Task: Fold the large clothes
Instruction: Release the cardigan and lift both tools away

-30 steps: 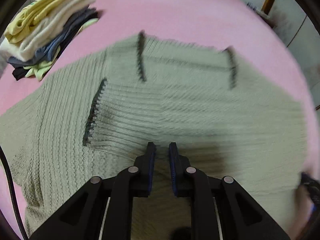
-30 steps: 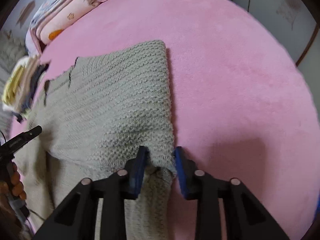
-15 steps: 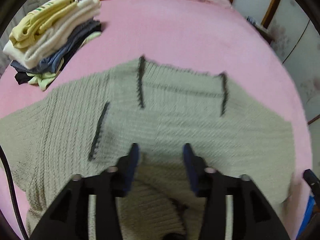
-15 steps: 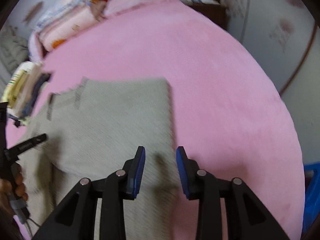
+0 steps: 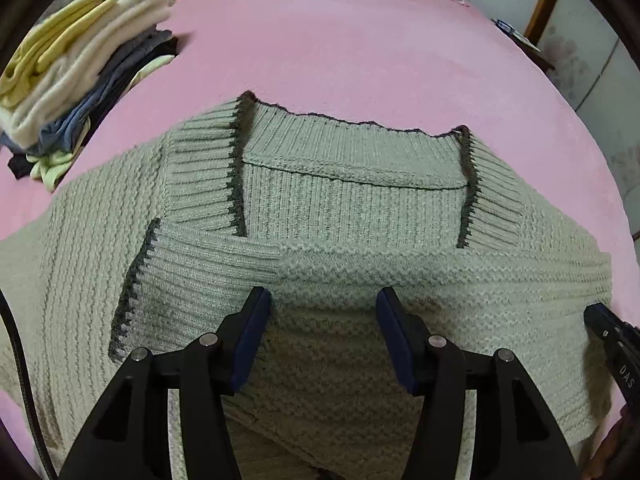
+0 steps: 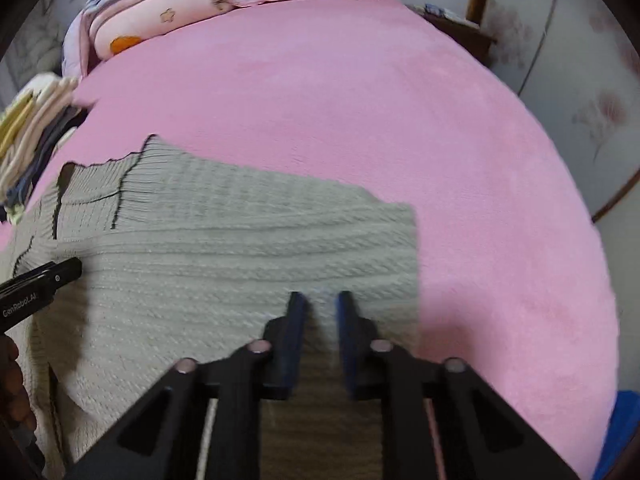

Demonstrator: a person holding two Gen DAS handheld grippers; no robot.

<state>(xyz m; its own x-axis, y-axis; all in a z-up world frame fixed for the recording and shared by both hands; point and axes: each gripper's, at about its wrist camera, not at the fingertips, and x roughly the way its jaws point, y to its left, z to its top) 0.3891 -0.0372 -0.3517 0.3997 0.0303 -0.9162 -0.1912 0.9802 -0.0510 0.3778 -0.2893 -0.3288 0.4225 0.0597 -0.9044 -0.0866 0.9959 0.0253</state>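
A grey-green knit sweater (image 5: 352, 208) with dark-trimmed collar and cuff lies flat on the pink bed. One sleeve is folded across its body, the cuff (image 5: 136, 292) at the left. My left gripper (image 5: 323, 304) is open and empty, just above the folded sleeve. In the right wrist view the sweater (image 6: 224, 256) fills the lower left. My right gripper (image 6: 320, 300) hovers over its right part, jaws a narrow gap apart, holding nothing. Each gripper shows at the edge of the other's view.
A stack of folded clothes (image 5: 76, 76) sits at the far left of the bed (image 5: 360, 52). Pillows and a folded quilt (image 6: 160, 16) lie at the headboard. The bed's right edge borders a wall (image 6: 592, 92); something blue (image 6: 620, 432) is at lower right.
Both grippers let go of the sweater sleeve and rose. The left jaws opened wide. The right gripper released the sweater's edge and narrowed slightly. The folded sleeve now lies flat.
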